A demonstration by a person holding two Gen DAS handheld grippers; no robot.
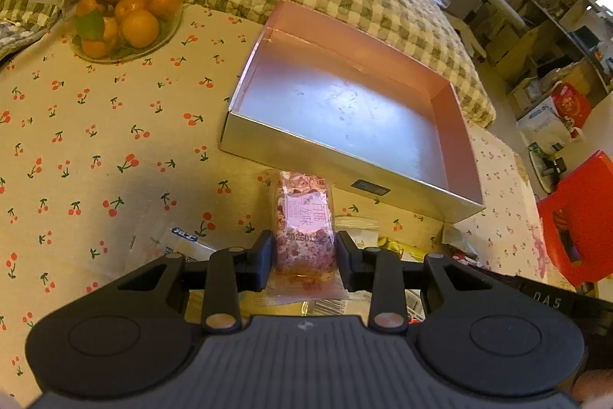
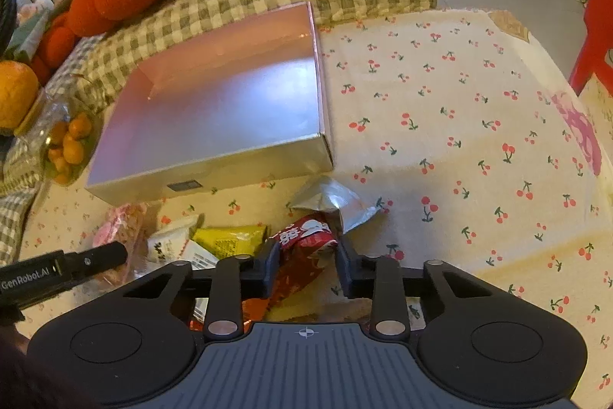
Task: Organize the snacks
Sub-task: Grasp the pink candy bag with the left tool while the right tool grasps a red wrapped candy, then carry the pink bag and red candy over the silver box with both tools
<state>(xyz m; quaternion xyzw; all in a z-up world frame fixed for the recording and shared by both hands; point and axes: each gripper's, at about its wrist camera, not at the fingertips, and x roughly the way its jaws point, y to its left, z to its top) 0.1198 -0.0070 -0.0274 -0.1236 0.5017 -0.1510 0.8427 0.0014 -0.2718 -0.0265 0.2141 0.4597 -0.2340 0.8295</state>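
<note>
Left gripper (image 1: 304,261) clamps pink snack bar (image 1: 302,221) just before box (image 1: 356,186) near edge; right gripper (image 2: 305,265) pinches red packet (image 2: 302,240) amid pile on tablecloth (image 2: 459,125). Risk: slick wrappers slipping out, or snagging the box wall on the lift

Glossy metallic-sheen card box (image 1: 345,117), clear shiny plastic on pink snack bar (image 1: 302,217), crinkled red foil packet (image 2: 302,244), matt printed cotton cloth (image 2: 459,140), clear glass jar (image 1: 126,6), matt black plastic hand-held gripper (image 1: 304,255).
</note>
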